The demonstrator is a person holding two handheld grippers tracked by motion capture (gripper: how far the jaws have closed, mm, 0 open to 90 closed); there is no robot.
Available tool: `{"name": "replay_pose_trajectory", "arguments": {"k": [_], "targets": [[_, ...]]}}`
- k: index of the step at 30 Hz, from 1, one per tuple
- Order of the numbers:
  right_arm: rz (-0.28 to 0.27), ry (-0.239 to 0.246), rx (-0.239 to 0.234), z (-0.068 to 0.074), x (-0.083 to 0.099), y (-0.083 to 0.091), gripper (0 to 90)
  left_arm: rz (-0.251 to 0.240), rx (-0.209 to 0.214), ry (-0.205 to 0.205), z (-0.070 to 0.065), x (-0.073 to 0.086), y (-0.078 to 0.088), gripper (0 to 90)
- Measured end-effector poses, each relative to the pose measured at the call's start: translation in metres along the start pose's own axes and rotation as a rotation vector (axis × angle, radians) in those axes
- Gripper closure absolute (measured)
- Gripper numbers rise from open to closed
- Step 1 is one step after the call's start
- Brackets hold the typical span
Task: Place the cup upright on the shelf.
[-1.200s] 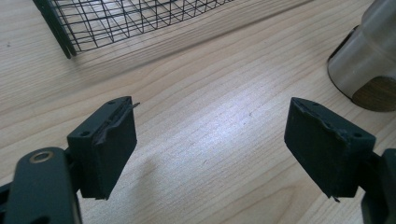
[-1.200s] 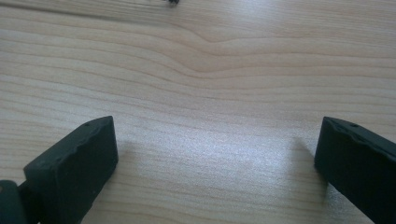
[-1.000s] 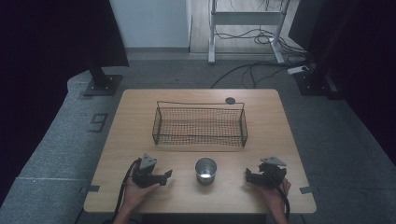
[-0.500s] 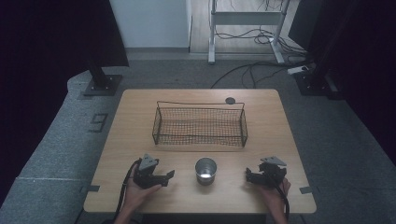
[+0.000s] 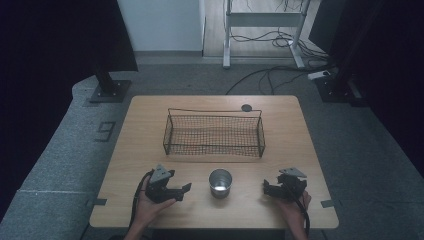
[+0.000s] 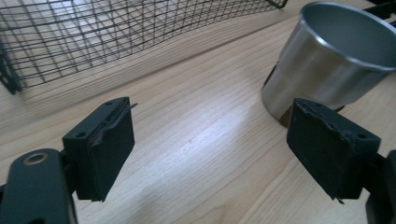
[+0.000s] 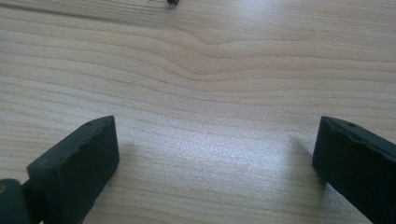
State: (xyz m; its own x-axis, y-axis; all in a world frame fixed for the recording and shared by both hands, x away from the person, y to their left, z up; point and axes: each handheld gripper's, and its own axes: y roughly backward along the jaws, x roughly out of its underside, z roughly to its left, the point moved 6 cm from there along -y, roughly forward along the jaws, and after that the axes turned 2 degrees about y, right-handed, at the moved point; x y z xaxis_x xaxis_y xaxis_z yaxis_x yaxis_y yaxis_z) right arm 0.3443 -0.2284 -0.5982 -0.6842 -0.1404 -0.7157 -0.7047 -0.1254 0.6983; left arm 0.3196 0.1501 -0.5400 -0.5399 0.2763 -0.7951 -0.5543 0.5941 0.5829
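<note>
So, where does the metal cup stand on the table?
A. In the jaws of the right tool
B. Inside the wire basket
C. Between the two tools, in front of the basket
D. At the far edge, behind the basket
C: the high view shows the cup upright on bare wood between the left tool and right tool, nearer the person than the basket.

A wire basket (image 5: 214, 134) stands on the wooden table (image 5: 300, 135), a metal cup (image 5: 220, 182) near it, a small dark disc (image 5: 246, 107) behind
</note>
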Motion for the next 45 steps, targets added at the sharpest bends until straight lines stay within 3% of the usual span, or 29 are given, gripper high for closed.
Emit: {"name": "replay_pose_trajectory", "arguments": {"k": [34,45], "targets": [[-0.002,-0.001,-0.001,0.0,-0.001,-0.001,1.4,-0.006,0.061,-0.058,-0.036,-0.017,-0.009,9.2],[-0.002,0.001,-0.002,-0.001,-0.001,-0.001,1.5,-0.015,0.098,-0.087,-0.049,-0.023,-0.011,6.6]]}}
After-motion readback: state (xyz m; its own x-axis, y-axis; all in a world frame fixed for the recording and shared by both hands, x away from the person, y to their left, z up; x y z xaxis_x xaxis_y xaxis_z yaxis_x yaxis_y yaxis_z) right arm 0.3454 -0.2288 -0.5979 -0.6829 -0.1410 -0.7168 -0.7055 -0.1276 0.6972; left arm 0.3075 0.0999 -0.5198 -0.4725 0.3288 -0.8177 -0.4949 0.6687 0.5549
